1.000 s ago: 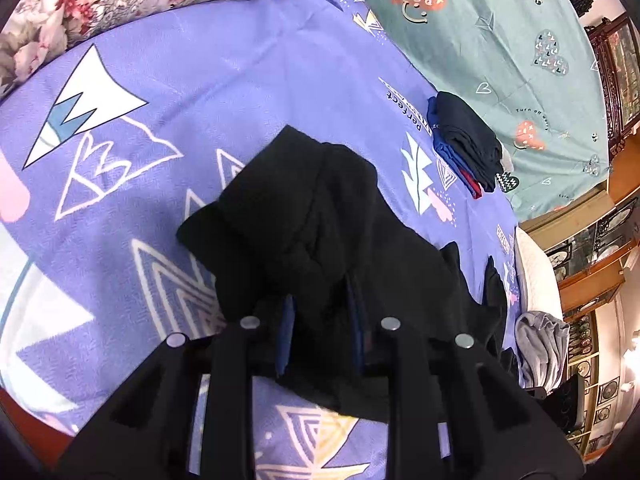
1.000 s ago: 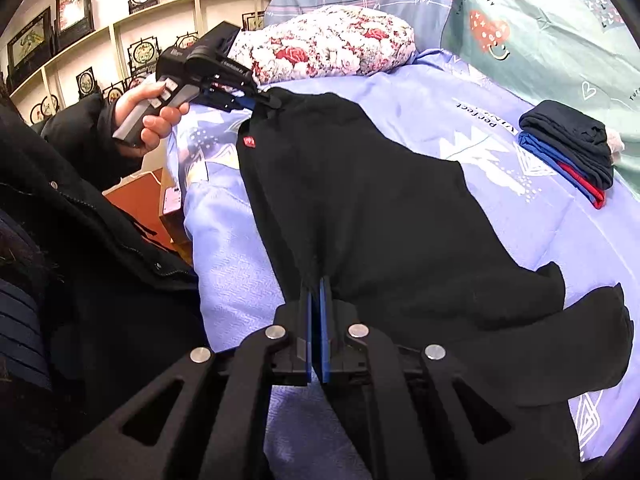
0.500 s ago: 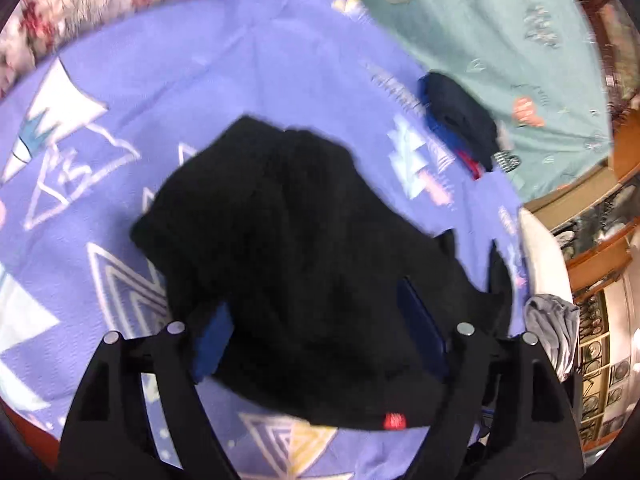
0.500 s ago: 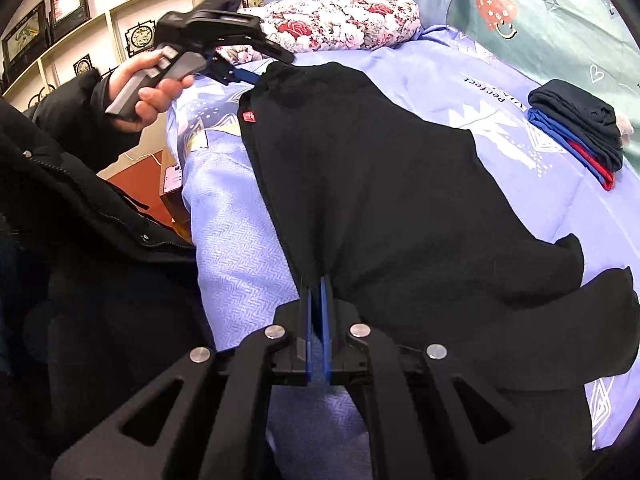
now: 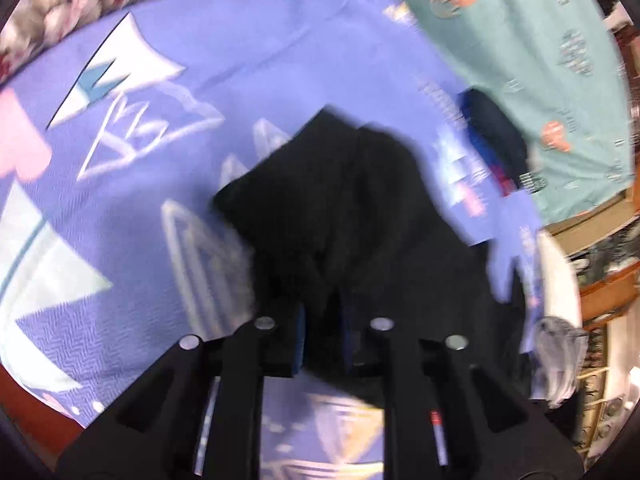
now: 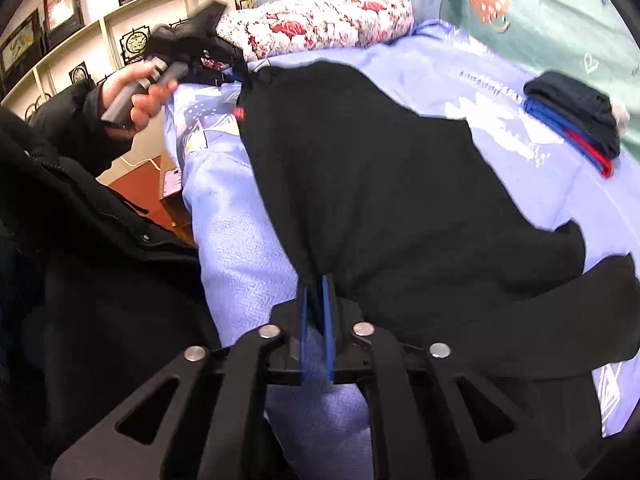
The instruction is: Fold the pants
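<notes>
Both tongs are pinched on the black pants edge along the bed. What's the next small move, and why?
Probably lift both ends together and carry the near edge across toward the far edge. The left tongs and right tongs each grip black pants lying spread flat on the purple sheet, not yet folded lengthwise.

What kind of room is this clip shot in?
Most likely a bedroom at home: the black pants lie on a bed with a lilac printed sheet, a floral pillow at its head, and wall shelves holding framed ornaments.
</notes>
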{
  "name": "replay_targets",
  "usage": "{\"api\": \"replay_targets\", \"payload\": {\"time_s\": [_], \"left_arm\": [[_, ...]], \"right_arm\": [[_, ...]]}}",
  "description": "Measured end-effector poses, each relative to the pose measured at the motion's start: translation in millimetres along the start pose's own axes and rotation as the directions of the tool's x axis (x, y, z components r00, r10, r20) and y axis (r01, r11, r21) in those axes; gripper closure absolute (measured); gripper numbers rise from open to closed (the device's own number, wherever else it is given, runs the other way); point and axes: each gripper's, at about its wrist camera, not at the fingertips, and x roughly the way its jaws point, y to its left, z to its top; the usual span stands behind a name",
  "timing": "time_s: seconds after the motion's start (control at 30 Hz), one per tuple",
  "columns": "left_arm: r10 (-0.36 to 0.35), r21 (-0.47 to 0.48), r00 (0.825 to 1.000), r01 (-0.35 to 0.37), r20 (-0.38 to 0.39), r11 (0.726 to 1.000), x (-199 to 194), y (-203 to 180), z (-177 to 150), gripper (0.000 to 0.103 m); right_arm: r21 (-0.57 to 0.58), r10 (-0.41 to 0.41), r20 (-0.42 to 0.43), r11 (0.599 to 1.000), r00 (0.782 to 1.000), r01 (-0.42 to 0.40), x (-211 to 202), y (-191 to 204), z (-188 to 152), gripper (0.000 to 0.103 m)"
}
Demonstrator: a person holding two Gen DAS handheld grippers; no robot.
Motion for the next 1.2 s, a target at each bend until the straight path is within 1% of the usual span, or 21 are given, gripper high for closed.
{"api": "replay_targets", "payload": {"time_s": [0.03, 0.07, 0.13, 0.2, 0.27, 0.3, 0.37, 0.4, 0.53, 0.63, 0.67, 0.73, 0.8, 0.83, 0.87, 0.9, 0.93, 1.03, 1.1, 1.13, 1.2], "left_arm": [[0.017, 0.024, 1.0, -0.017, 0.006, 1.0, -2.3, -3.6, -2.1, 0.082], [0.039, 0.056, 0.999, -0.039, 0.004, 0.998, -7.7, -10.4, -2.6, 0.077], [0.044, 0.108, 0.999, -0.047, 0.032, 0.993, -28.9, -23.1, -3.2, 0.055], [0.085, 0.17, 0.989, -0.105, 0.119, 0.98, -58.2, -38.8, -4.5, 0.039], [0.081, 0.255, 0.972, -0.138, 0.222, 0.957, -88.3, -65.2, -7.5, 0.031], [0.05, 0.292, 0.97, -0.121, 0.239, 0.949, -94.8, -78.8, -9.5, 0.024], [0.005, 0.355, 0.976, -0.083, 0.216, 0.931, -87.5, -99.5, -14.6, 0.022], [-0.003, 0.376, 0.981, -0.072, 0.195, 0.924, -78.1, -107.3, -16.5, 0.022], [-0.012, 0.419, 0.999, -0.002, 0.032, 0.908, -8.7, -129.5, -34.9, 0.022], [0.004, 0.404, 0.999, 0.014, -0.044, 0.915, 27.8, -124.6, -44.2, 0.022], [0.011, 0.4, 0.998, 0.013, -0.058, 0.916, 33.4, -121.2, -48.3, 0.022], [0.007, 0.407, 0.999, 0.015, -0.052, 0.913, 33.2, -119.2, -49.5, 0.022], [-0.004, 0.411, 0.999, 0.025, -0.052, 0.911, 31.6, -118.1, -48.0, 0.022], [-0.008, 0.41, 0.999, 0.028, -0.051, 0.912, 31.1, -117.3, -47.0, 0.022], [-0.012, 0.406, 0.999, 0.033, -0.053, 0.913, 30.8, -116.7, -46.3, 0.022], [-0.016, 0.402, 0.998, 0.037, -0.055, 0.915, 33.1, -117.7, -42.9, 0.022], [-0.022, 0.398, 0.998, 0.042, -0.055, 0.916, 35.0, -116.9, -41.1, 0.022], [-0.04, 0.399, 0.998, 0.057, -0.051, 0.915, 36.7, -119.0, -42.1, 0.017], [-0.052, 0.401, 0.998, 0.066, -0.047, 0.914, 37.7, -117.9, -44.5, 0.015], [-0.058, 0.403, 0.997, 0.072, -0.046, 0.913, 38.4, -117.5, -44.7, 0.015], [-0.071, 0.404, 0.997, 0.082, -0.042, 0.911, 39.8, -116.6, -45.4, 0.015]], "right_arm": [[0.006, -0.008, -0.005, 1.0, 1.0, 0.008, -0.4, 0.7, 0.6, 0.061], [0.011, -0.043, -0.007, 0.999, 0.999, 0.043, -2.9, 1.3, 1.6, 0.055], [0.031, -0.102, 0.034, 0.994, 0.994, 0.101, -23.4, -0.3, 3.6, 0.05], [0.131, -0.128, 0.105, 0.985, 0.986, 0.114, -59.0, -20.9, 8.2, 0.038], [0.256, -0.231, 0.145, 0.948, 0.962, 0.189, -87.7, -52.5, 11.3, 0.012], [0.357, -0.326, 0.153, 0.899, 0.933, 0.255, -105.5, -80.5, 12.4, 0.001], [0.489, -0.431, 0.109, 0.808, 0.896, 0.329, -118.4, -125.1, 15.2, 0.001], [0.553, -0.476, 0.032, 0.741, 0.879, 0.381, -117.1, -157.2, 19.3, 0.001], [0.649, -0.482, -0.193, 0.59, 0.855, 0.48, -75.2, -238.1, 30.2, 0.001], [0.654, -0.481, -0.346, 0.492, 0.805, 0.575, -26.6, -280.8, 32.1, 0.001], [0.641, -0.479, -0.383, 0.478, 0.79, 0.6, -16.8, -288.7, 29.7, 0.004], [0.605, -0.472, -0.475, 0.438, 0.743, 0.665, 7.6, -304.6, 22.2, 0.021], [0.581, -0.44, -0.525, 0.441, 0.729, 0.684, 22.3, -309.9, 13.2, 0.032], [0.608, -0.431, -0.495, 0.449, 0.754, 0.655, 21.5, -311.6, 8.5, 0.044], [0.652, -0.4, -0.45, 0.465, 0.799, 0.599, 18.9, -314.0, 3.1, 0.051], [0.657, -0.403, -0.445, 0.46, 0.8, 0.597, 16.0, -315.7, 0.8, 0.075], [0.672, -0.39, -0.427, 0.466, 0.815, 0.575, 10.1, -317.2, -4.4, 0.093], [0.762, -0.357, -0.319, 0.453, 0.878, 0.462, -22.7, -319.4, -29.1, 0.095], [0.803, -0.393, -0.199, 0.459, 0.898, 0.379, -59.9, -309.2, -40.2, 0.095], [0.826, -0.433, -0.114, 0.459, 0.894, 0.327, -92.1, -297.0, -50.2, 0.095], [0.873, -0.514, 0.048, 0.439, 0.856, 0.214, -157.5, -262.3, -82.7, 0.095]]}}
